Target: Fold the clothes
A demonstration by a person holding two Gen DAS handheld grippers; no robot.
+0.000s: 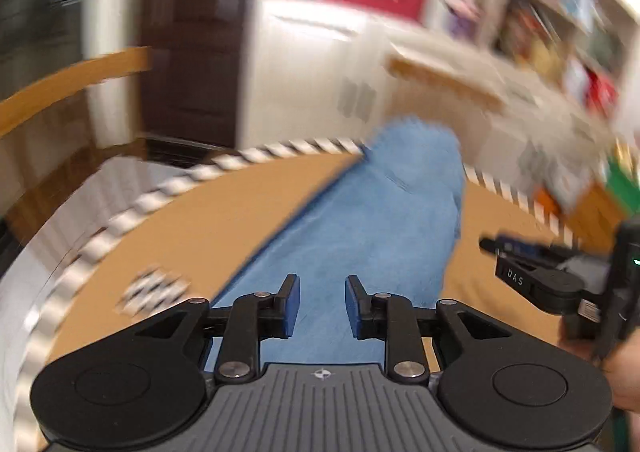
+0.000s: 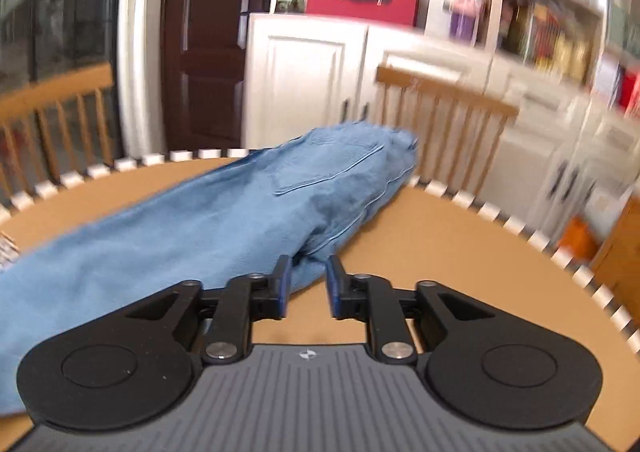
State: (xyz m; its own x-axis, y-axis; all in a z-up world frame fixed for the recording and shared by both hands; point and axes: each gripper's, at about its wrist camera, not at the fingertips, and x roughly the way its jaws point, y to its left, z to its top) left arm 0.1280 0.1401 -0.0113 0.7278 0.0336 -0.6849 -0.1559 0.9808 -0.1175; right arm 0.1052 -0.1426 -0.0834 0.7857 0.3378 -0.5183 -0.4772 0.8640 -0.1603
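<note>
Across the table (image 2: 460,236) the jeans (image 2: 224,220) are lying folded lengthwise; I'm holding my left gripper (image 1: 322,306) and right gripper (image 2: 307,286) open, gripping nothing, cross-folds probably remaining.

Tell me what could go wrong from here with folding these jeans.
The jeans run to the table's far edge, waistband end past the rim, so a tug might drag them off. Both grippers, left and right, are open, so nothing is secured. The left view is motion-blurred; a fast approach may miss the fabric.
</note>
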